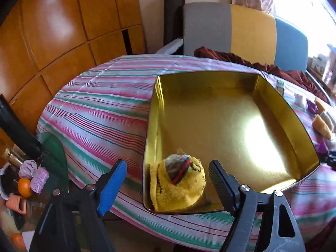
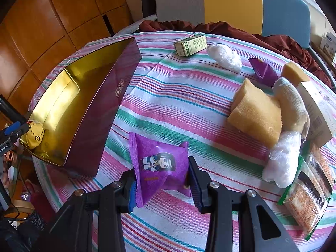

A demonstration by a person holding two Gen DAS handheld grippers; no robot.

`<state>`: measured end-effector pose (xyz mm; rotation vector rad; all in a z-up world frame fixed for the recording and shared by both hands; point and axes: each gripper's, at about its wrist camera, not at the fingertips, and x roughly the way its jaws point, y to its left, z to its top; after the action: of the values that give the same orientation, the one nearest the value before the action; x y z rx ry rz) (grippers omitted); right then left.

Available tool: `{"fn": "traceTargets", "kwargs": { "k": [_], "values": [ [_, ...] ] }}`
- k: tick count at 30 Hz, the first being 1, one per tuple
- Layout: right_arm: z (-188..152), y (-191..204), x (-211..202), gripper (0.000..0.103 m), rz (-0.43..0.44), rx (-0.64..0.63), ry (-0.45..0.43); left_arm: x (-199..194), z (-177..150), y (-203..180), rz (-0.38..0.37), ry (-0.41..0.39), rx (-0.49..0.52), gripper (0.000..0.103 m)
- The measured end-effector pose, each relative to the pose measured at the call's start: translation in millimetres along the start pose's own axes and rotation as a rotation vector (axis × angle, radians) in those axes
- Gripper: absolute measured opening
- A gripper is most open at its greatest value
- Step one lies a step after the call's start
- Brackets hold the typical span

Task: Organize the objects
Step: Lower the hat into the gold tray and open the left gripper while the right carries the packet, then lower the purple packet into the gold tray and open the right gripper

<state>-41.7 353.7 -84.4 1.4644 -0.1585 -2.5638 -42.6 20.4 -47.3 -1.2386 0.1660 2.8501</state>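
Left gripper (image 1: 168, 180) released, jaws spread wide on either side of a yellow rolled sock (image 1: 178, 185) without pressing on it. Sock lying inside the gold-lined tin box (image 1: 210, 79), in the box's near left corner, touching the near wall; rest of the box floor bare and shining with glare. Box standing on the striped cloth of the desk (image 1: 100, 105), toward the desk's left side, its dark maroon outer wall (image 2: 109, 109) facing the middle of the desk.

Right gripper (image 2: 161, 180) clenched on a purple snack packet (image 2: 159, 163) printed with a small cartoon figure, jaws pressing its two side edges. Packet near the desk's front edge, just right of the box's near corner; cannot tell whether lifted clear of the cloth or resting on it.

Spread over the desk's right half: a small green carton (image 2: 191, 45) near the far edge, on its side; a white plastic bundle (image 2: 224, 57) just beside it; a second purple packet (image 2: 265, 71) farther right; a tan sponge (image 2: 256, 113) touching a cream knitted roll (image 2: 290, 105); another sponge piece (image 2: 294, 72) behind these; a second white plastic bundle (image 2: 282, 159) near the right edge; a clear-wrapped snack pack (image 2: 308, 197) with green trim at the front right corner; a white carton (image 2: 317, 109) leaning at the right edge.

Dark red cloth (image 2: 220, 28) bunched along the desk's far edge.
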Motion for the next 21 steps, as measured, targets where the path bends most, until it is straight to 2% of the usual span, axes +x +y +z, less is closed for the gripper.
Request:
{"fn": "traceTargets", "kwargs": {
  "k": [7,13,17,21],
  "values": [
    [1,-2,-5,0.040,-0.023,0.025,0.004,-18,7,16,0.013,-0.048,-0.039,0.088],
    [29,10,-43,0.040,-0.024,0.064,-0.078,-29,7,34,-0.028,-0.084,-0.094,0.091],
    [58,58,-51,0.040,0.040,-0.023,-0.115,-35,6,49,-0.046,-0.117,-0.138,0.093],
    [85,127,-26,0.040,0.137,-0.122,-0.079,-40,4,64,-0.042,-0.143,-0.173,0.103]
  ]
}}
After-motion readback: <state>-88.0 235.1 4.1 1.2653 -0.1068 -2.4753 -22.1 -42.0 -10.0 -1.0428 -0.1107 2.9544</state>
